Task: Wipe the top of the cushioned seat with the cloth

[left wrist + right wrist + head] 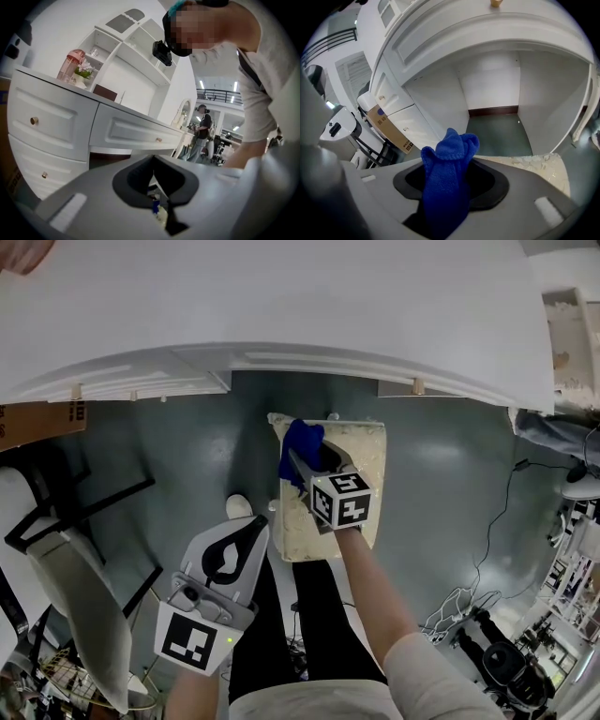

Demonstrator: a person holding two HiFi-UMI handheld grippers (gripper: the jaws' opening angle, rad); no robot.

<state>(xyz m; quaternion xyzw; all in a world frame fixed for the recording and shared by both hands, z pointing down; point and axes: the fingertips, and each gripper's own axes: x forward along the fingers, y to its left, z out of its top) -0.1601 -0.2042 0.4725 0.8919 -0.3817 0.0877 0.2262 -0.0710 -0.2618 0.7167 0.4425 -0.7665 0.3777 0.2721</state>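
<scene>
The cushioned seat point(363, 457) is a cream square stool on the grey floor, in front of the desk's knee space. My right gripper point(309, 468) is over its left part, shut on a bunched blue cloth point(300, 448) that sticks out past the jaws. In the right gripper view the cloth point(452, 145) stands up between the jaws of the right gripper point(449, 187), with the seat's edge point(543, 164) beyond. My left gripper point(246, 532) hangs left of the seat over the floor, shut and holding nothing. In its own view the left gripper point(153, 174) points at the desk drawers.
A white desk point(281, 306) with drawers point(47, 117) spans the back. A cardboard box point(42, 418) and a black-framed chair point(66, 549) are at the left. Cables point(487, 549) lie on the floor at the right. A pink bottle point(70, 65) stands on the desk.
</scene>
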